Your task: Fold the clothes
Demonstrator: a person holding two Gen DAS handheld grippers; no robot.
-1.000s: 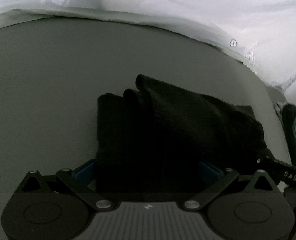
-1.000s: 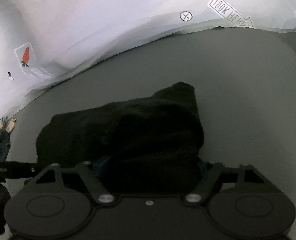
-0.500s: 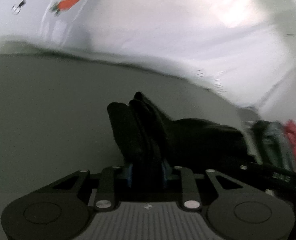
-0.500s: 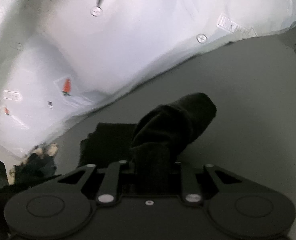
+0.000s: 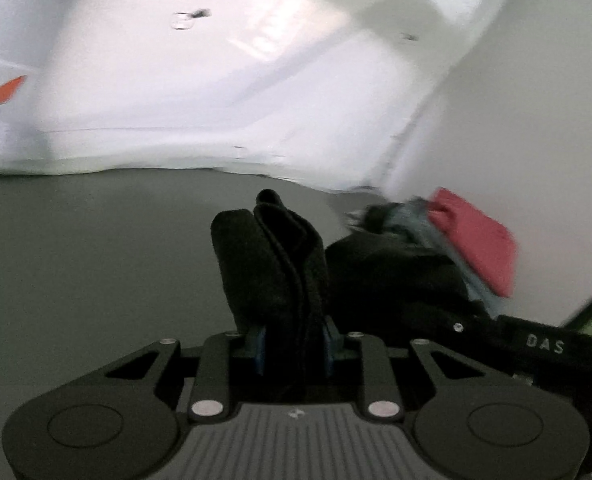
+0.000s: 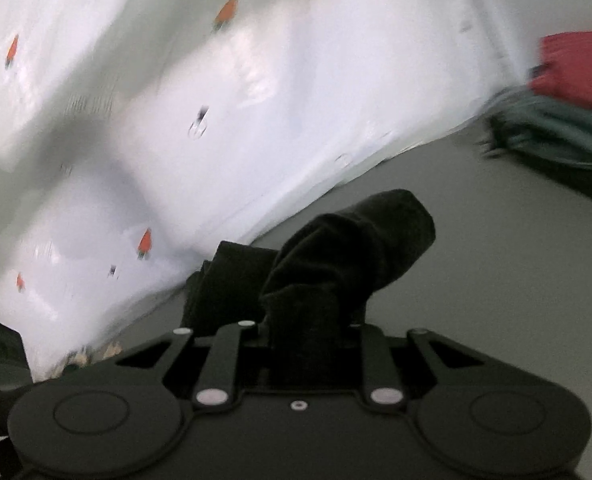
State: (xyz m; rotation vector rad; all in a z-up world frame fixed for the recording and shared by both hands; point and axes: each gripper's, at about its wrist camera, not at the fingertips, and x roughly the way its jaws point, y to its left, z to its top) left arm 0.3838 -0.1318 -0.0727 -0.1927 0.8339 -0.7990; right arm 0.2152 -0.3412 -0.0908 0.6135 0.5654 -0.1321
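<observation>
— How many garments are held?
— One black garment (image 5: pixel 279 264), lifted above the grey surface (image 5: pixel 95 260); the left tongs (image 5: pixel 291 344) and right tongs (image 6: pixel 308 340) each pinch a bunched end.
— And beside it?
— One stack of folded clothes (image 6: pixel 568 120), with one red piece (image 5: pixel 476 240) on top.

Black garment (image 5: pixel 279 264) of matt, fuzzy knit cloth, grey worktop (image 5: pixel 95 260) smooth and matt, gripper bodies of matt black plastic, red folded cloth (image 6: pixel 576 68).

Ahead of the jaws we see a grey counter (image 5: pixel 95 248) ending at a white sheet (image 5: pixel 223 92) printed with small orange carrots (image 6: pixel 145 240), brightly and evenly lit.
</observation>
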